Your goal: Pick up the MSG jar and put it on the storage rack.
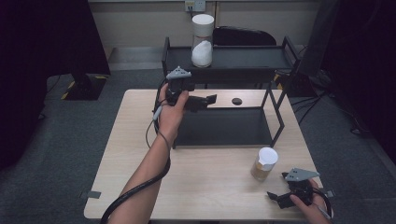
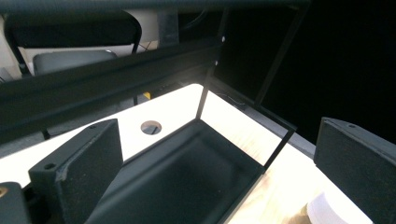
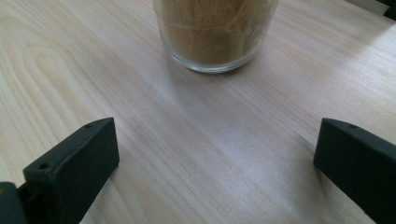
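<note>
A black two-tier rack [image 1: 273,100] stands at the back of the wooden table [image 1: 140,140]. On its upper shelf is a tall clear jar of white powder [image 1: 202,43] with a white lid. My left gripper [image 1: 205,101] is held up at the rack's left end, over the lower shelf [image 2: 187,182], open and empty [image 2: 219,140]. A glass jar of brown powder [image 1: 264,164] with a white lid stands on the table at the front right. My right gripper [image 1: 278,185] rests low just right of it, open, its jaws facing the jar [image 3: 215,32] across bare wood [image 3: 217,135].
A round cable hole [image 1: 236,101] is in the tabletop behind the rack's lower shelf, also visible as the hole [image 2: 151,127] in the left gripper view. A dark chair [image 1: 243,36] stands behind the rack. Grey carpet surrounds the table.
</note>
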A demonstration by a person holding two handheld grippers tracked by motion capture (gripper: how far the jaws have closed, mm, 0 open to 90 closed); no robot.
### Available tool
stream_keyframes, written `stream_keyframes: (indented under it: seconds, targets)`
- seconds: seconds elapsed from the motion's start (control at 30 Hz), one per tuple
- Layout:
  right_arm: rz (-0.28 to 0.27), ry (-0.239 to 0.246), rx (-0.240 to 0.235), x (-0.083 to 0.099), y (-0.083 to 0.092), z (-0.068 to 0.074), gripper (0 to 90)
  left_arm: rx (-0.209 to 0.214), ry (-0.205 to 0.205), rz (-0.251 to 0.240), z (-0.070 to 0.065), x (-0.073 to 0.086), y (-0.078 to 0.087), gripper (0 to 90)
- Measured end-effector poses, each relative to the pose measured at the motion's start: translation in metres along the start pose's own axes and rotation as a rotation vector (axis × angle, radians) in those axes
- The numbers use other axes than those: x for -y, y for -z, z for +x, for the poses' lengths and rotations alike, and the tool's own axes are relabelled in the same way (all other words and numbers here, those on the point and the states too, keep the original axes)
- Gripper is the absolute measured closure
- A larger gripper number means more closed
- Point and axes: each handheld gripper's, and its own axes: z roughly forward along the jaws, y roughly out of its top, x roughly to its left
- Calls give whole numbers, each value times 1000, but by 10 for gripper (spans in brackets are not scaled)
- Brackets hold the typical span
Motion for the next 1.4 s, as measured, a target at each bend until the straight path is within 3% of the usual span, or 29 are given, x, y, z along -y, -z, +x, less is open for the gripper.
stream_keyframes:
  seconds: [0.4,0.6,1.0,1.4]
  targets:
    - [1,-1,0,0,0,0,0,33,10,43,0,35,-16,7]
    - [2,-2,0,0,0,0,0,33,-24,87,-2,49,-20,7]
    - [1,-1,0,0,0,0,0,43,-61,144,4,83,-19,6]
    - [1,-1,0,0,0,0,0,46,-53,192,17,124,-15,7]
